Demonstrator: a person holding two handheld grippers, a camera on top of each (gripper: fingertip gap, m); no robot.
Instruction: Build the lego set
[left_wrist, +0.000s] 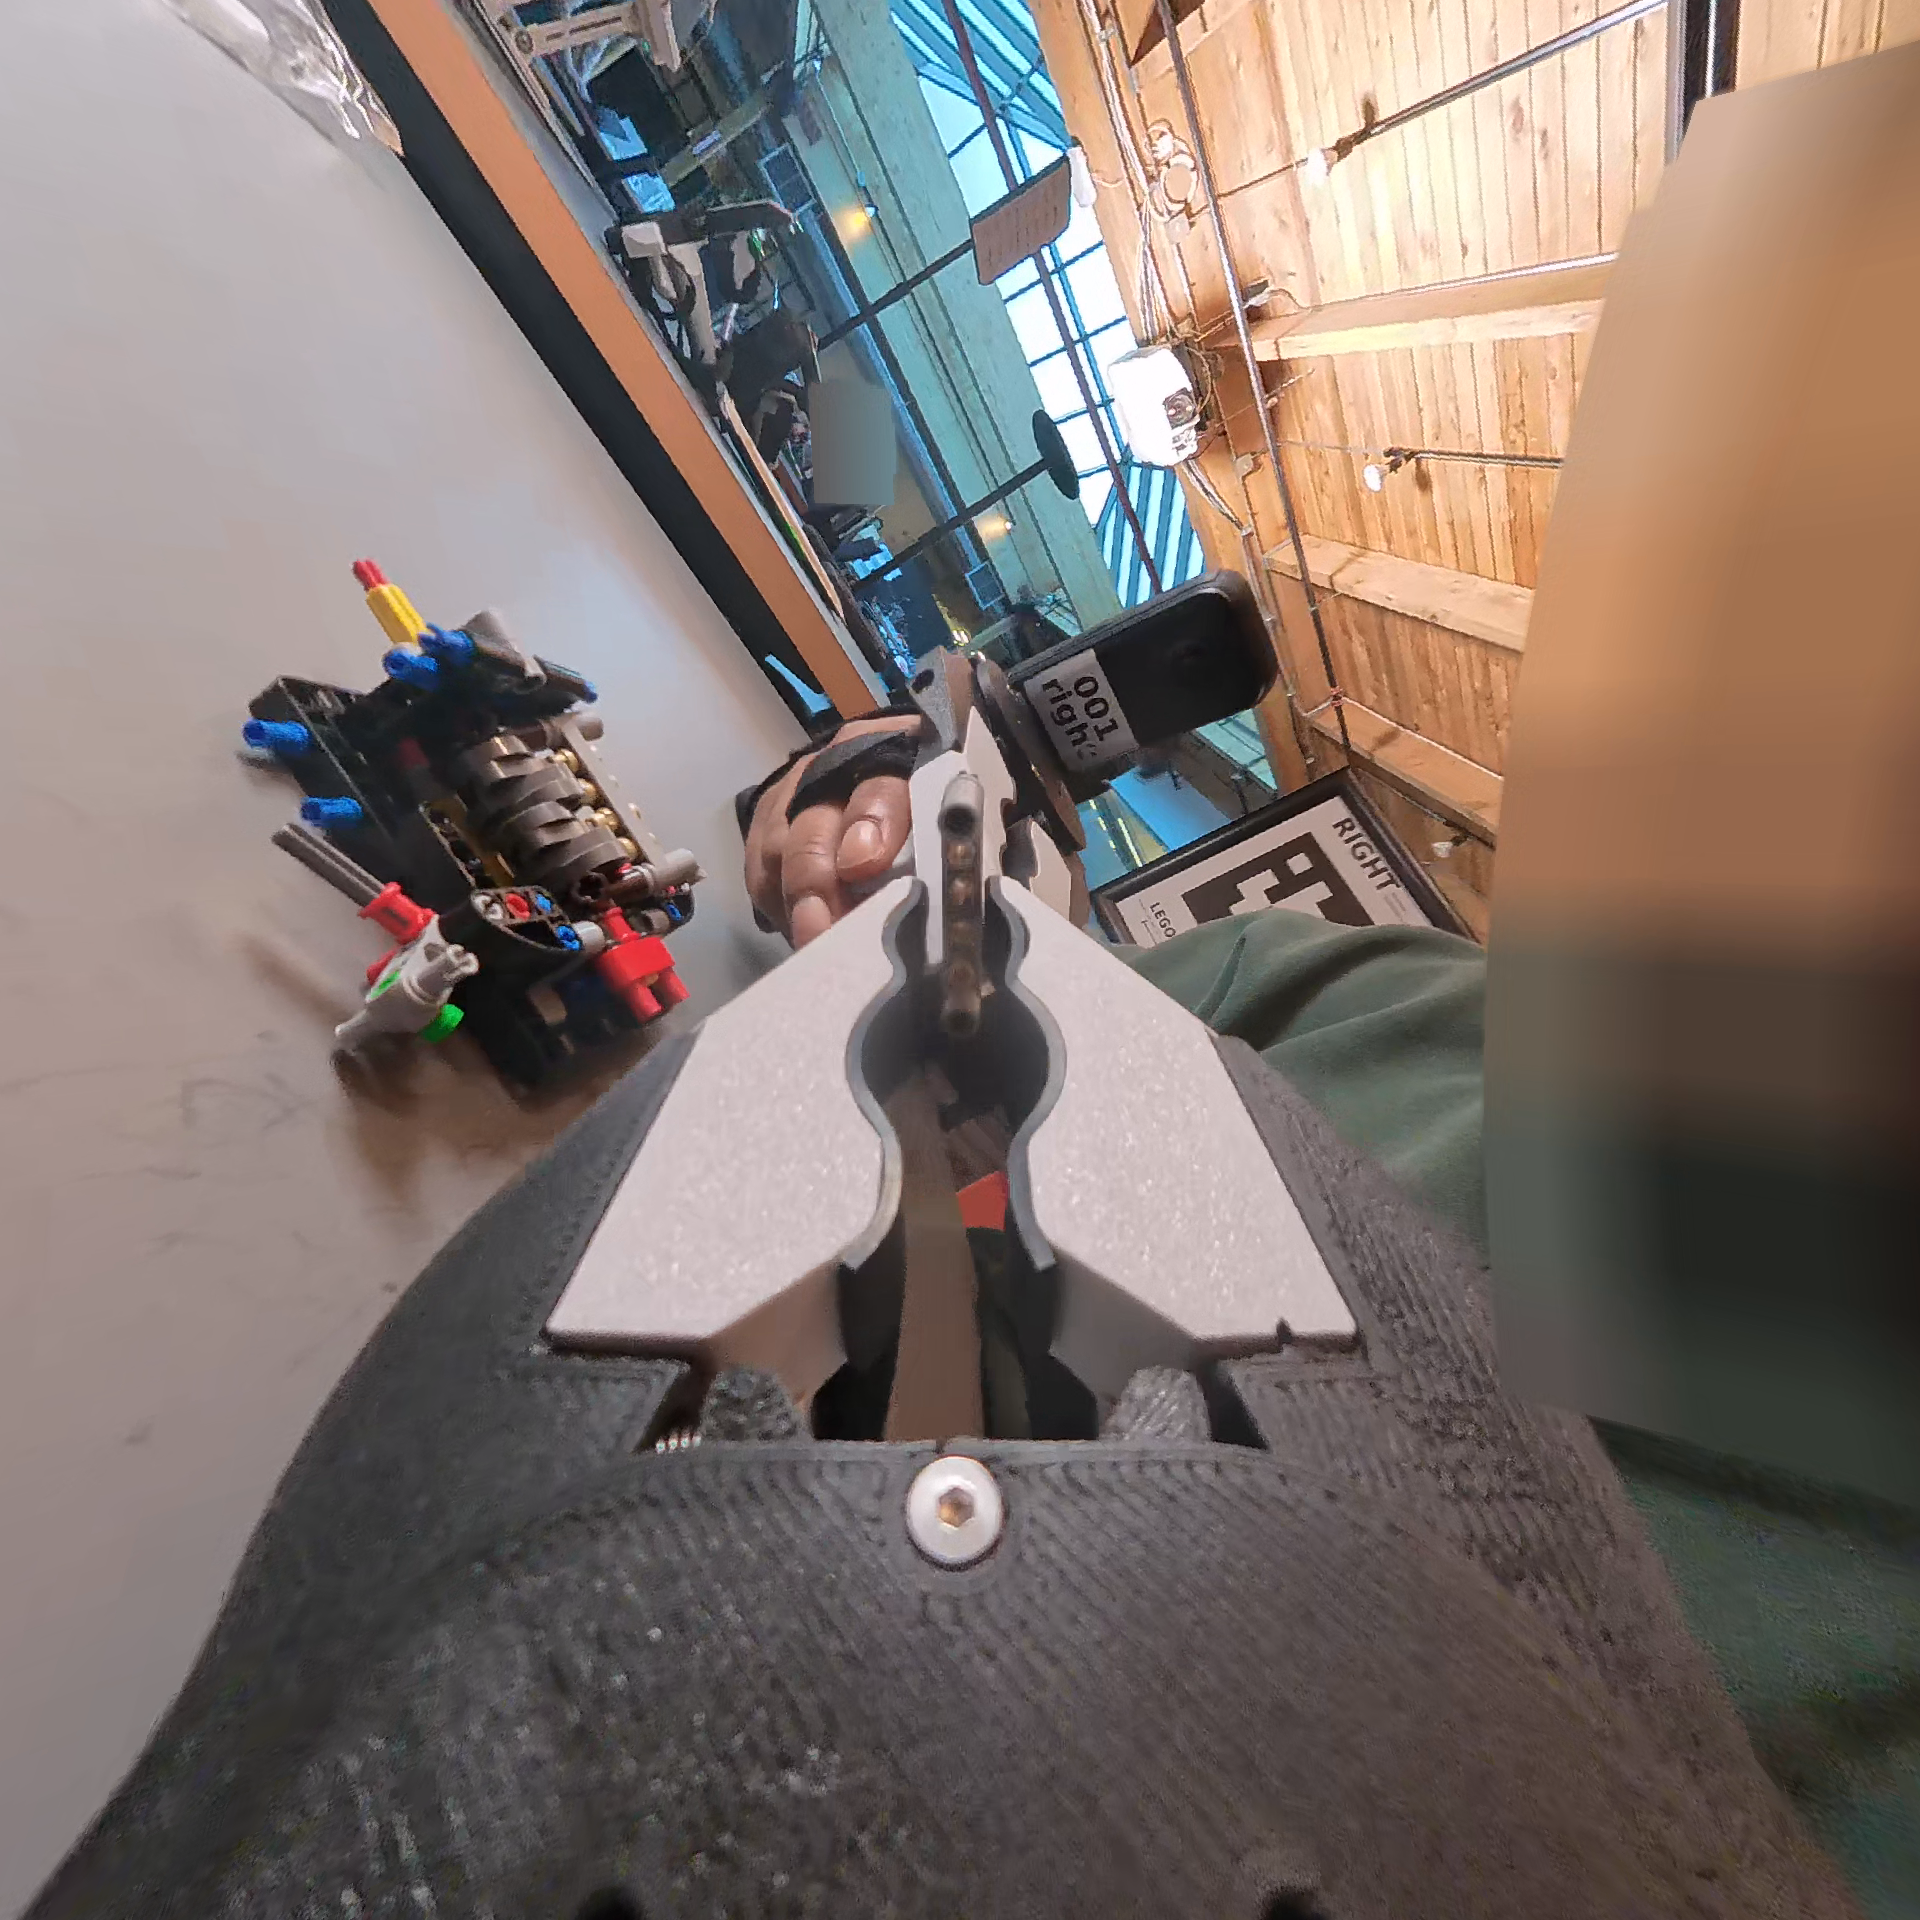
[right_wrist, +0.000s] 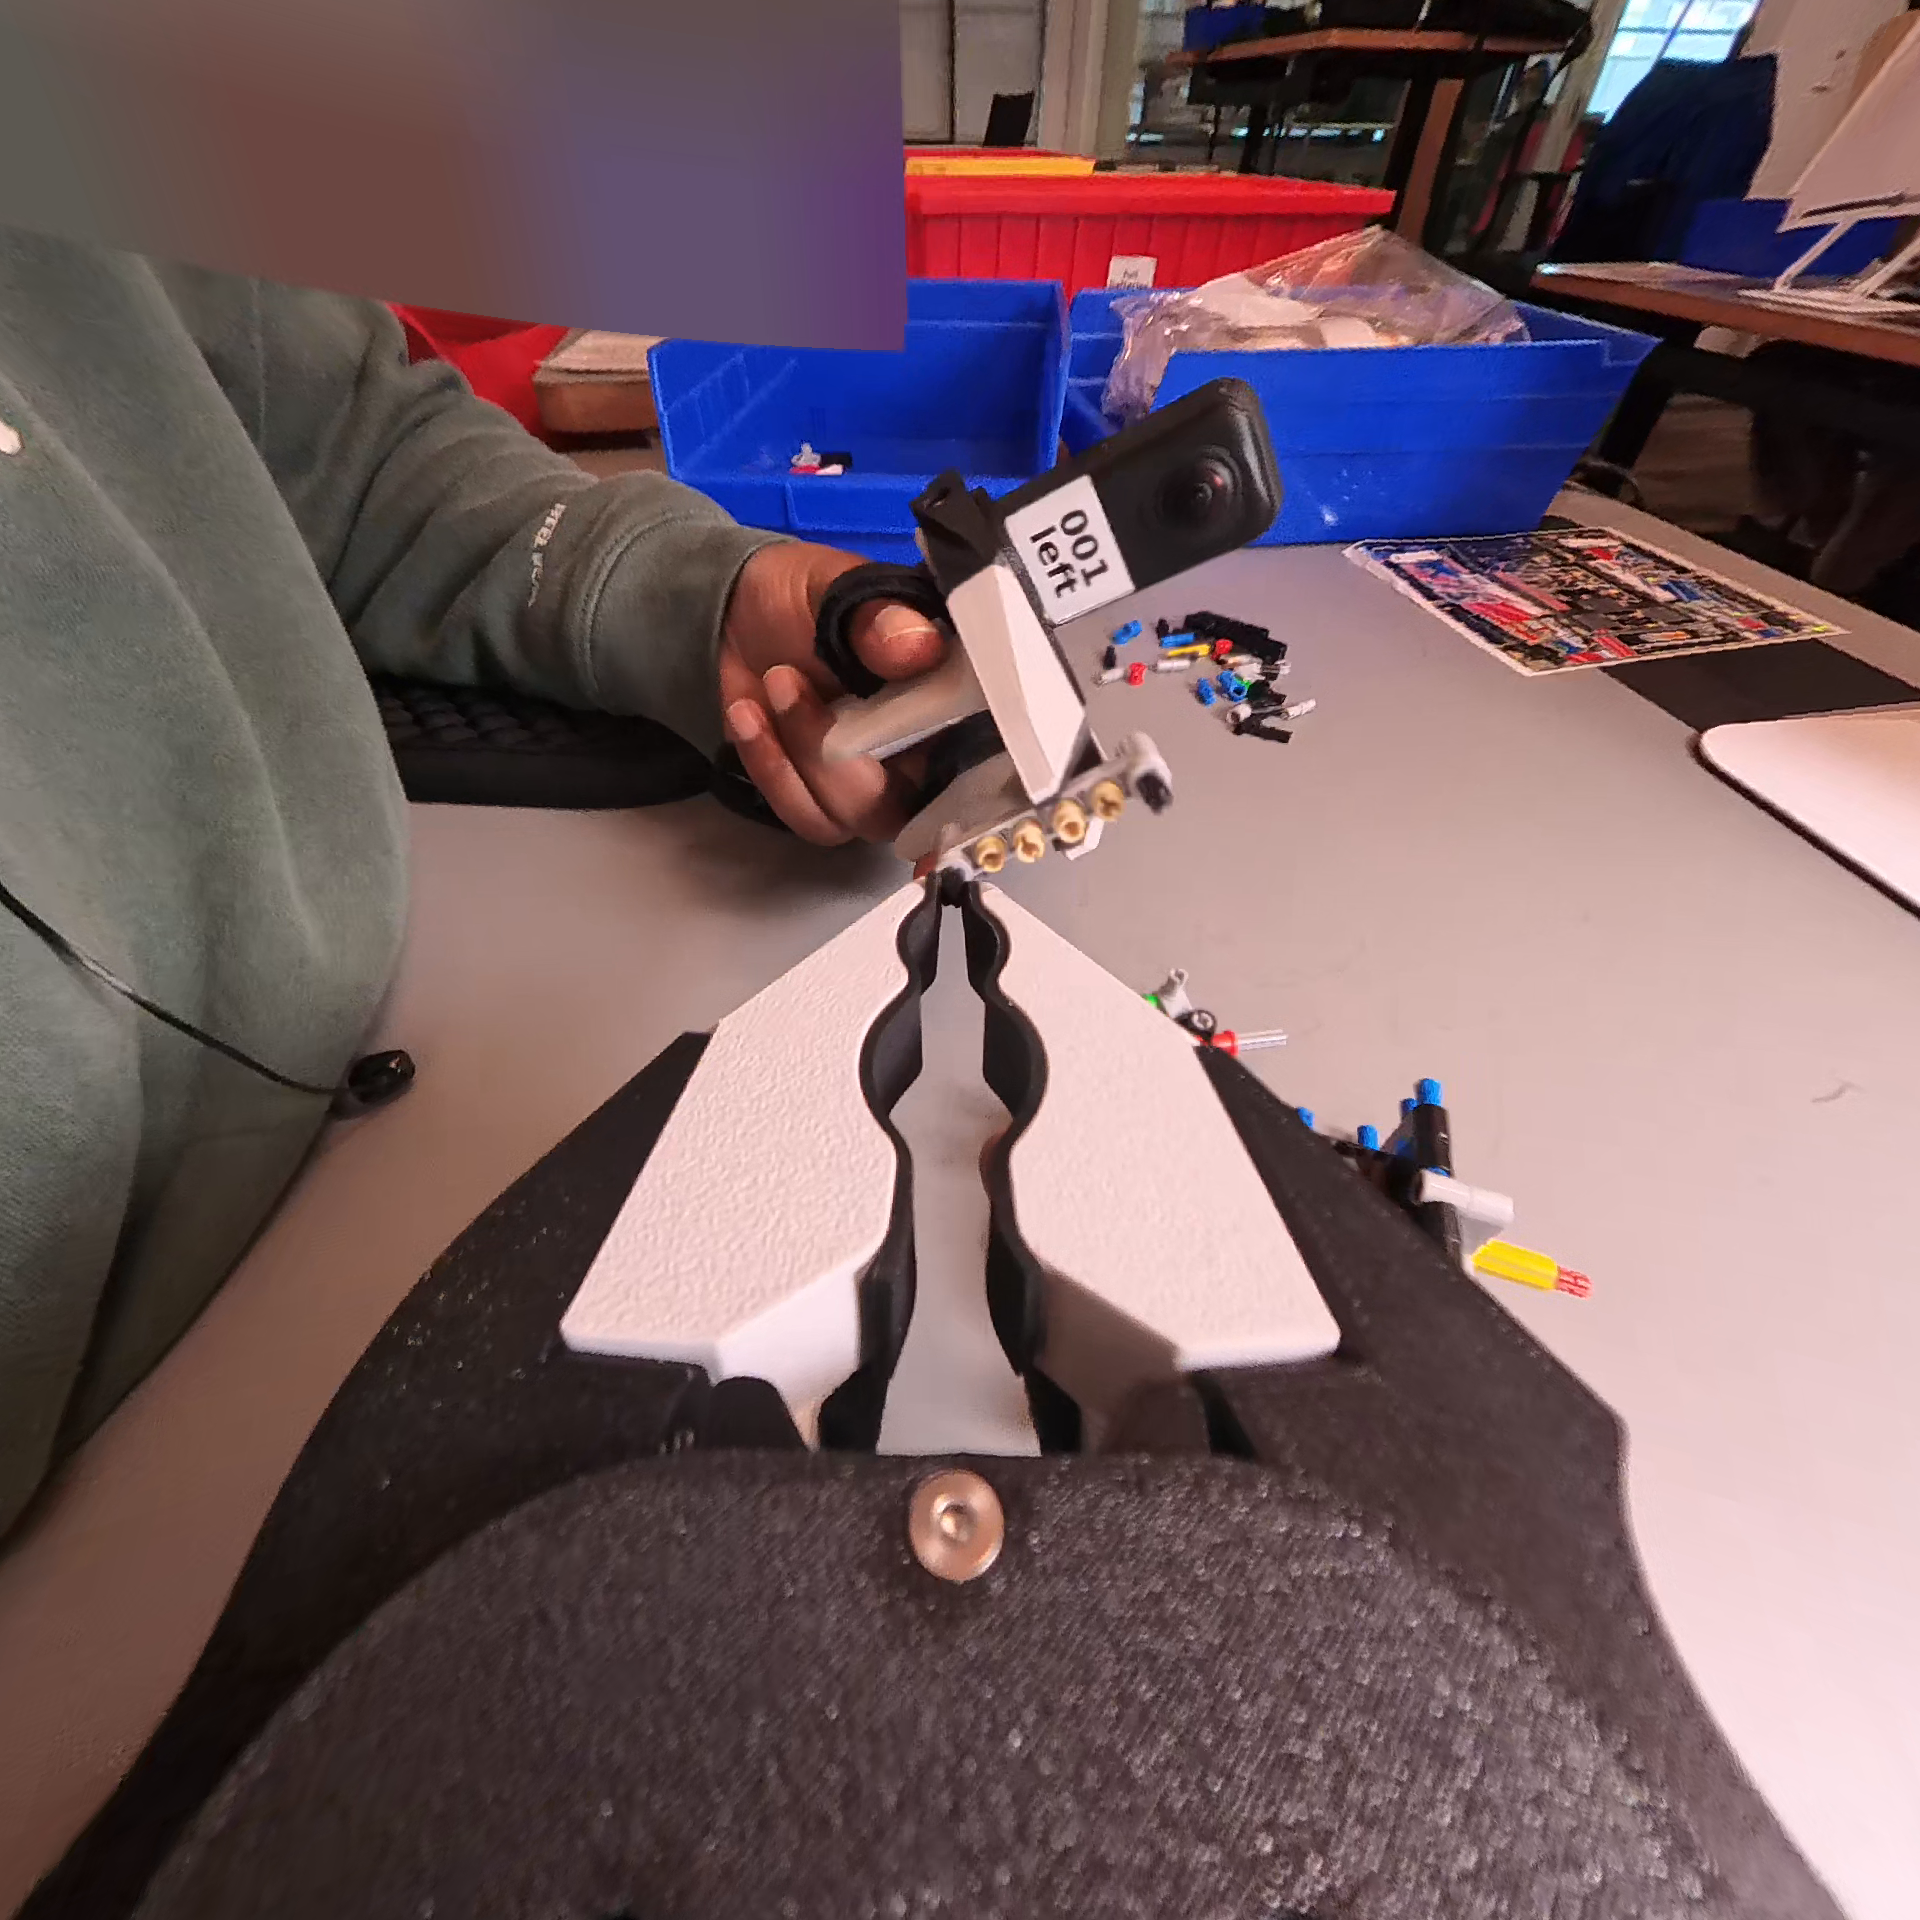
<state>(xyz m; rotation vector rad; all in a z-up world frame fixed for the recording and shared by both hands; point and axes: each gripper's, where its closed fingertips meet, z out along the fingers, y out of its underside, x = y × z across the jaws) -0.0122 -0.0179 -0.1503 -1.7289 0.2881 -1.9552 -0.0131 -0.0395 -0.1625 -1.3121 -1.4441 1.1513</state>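
My left gripper (left_wrist: 956, 925) is shut on a grey lego beam (left_wrist: 958, 873) with several tan pins and holds it in the air. In the right wrist view the left gripper (right_wrist: 1075, 805) holds that beam (right_wrist: 1049, 826) tilted. My right gripper (right_wrist: 951, 894) is nearly closed, and its tips pinch the beam's lower end. It shows beyond the beam in the left wrist view (left_wrist: 982, 774). The partly built black lego model (left_wrist: 499, 831), with blue pins and a red block, lies on the grey table (left_wrist: 156, 520). It is half hidden behind my right finger in the right wrist view (right_wrist: 1429, 1143).
A pile of loose small parts (right_wrist: 1216, 665) and a printed sheet (right_wrist: 1590, 597) lie farther back. Blue bins (right_wrist: 1351, 416) and a red bin (right_wrist: 1122, 223) stand behind them. A dark keyboard (right_wrist: 520, 738) lies by the person's sleeve, and a white flat object (right_wrist: 1829, 790) is at right.
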